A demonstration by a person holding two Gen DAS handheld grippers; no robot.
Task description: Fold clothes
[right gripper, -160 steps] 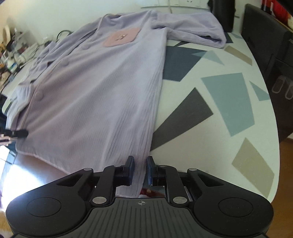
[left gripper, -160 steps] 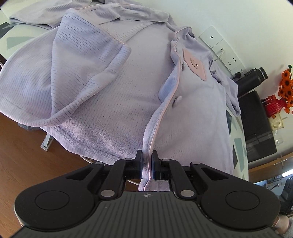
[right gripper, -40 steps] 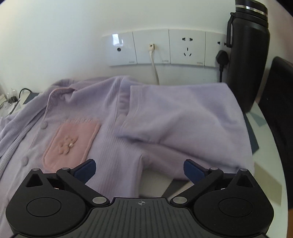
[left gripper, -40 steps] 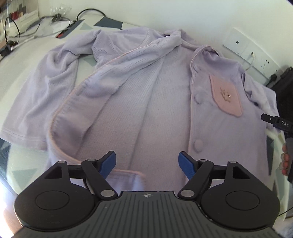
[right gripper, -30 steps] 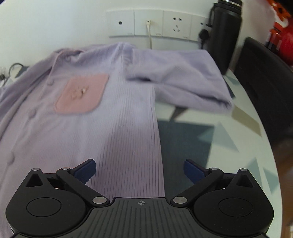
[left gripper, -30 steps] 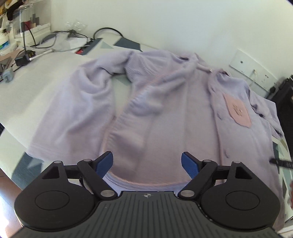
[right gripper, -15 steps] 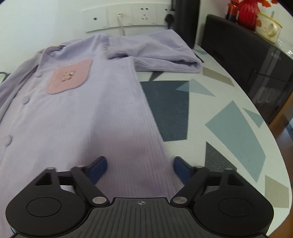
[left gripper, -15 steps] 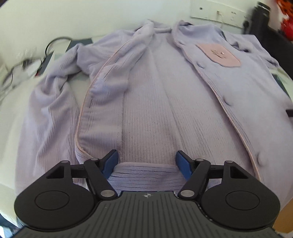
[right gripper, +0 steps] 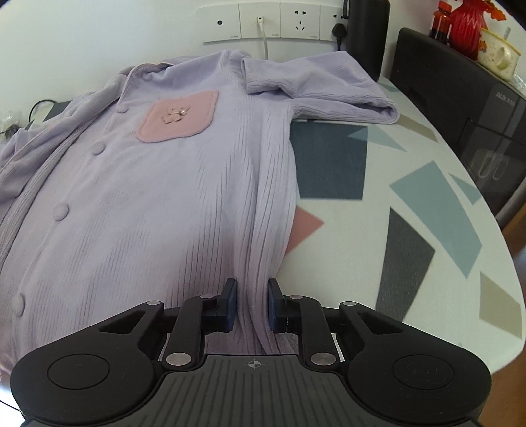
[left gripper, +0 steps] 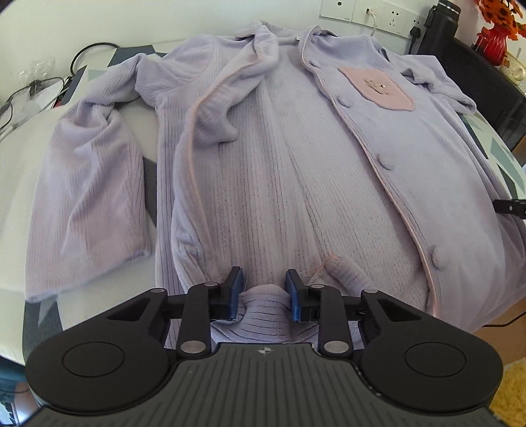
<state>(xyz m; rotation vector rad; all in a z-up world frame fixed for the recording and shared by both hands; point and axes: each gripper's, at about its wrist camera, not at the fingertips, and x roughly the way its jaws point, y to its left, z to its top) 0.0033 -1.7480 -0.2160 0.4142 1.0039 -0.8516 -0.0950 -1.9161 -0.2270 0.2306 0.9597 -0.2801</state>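
Observation:
A lilac ribbed cardigan lies spread on the table with its front open, its pink chest pocket at the far right. My left gripper is at the near hem in the middle. Its jaws are closing, and a hump of hem fabric is squeezed between the blue pads. In the right wrist view the same cardigan shows its buttoned panel and the pocket. My right gripper is at the hem on the garment's right side edge. Its jaws are closing on a lengthwise fold of fabric that fills the gap.
The table top has coloured geometric shapes, and its rounded edge runs close on the right. A folded sleeve, a black flask and wall sockets are at the back. A black cabinet stands to the right. Cables lie far left.
Both pairs of jaws came from wide open to nearly together, bunching hem fabric between them. The left gripper sank and rolled level. The right drew back along the garment's side to the hem.

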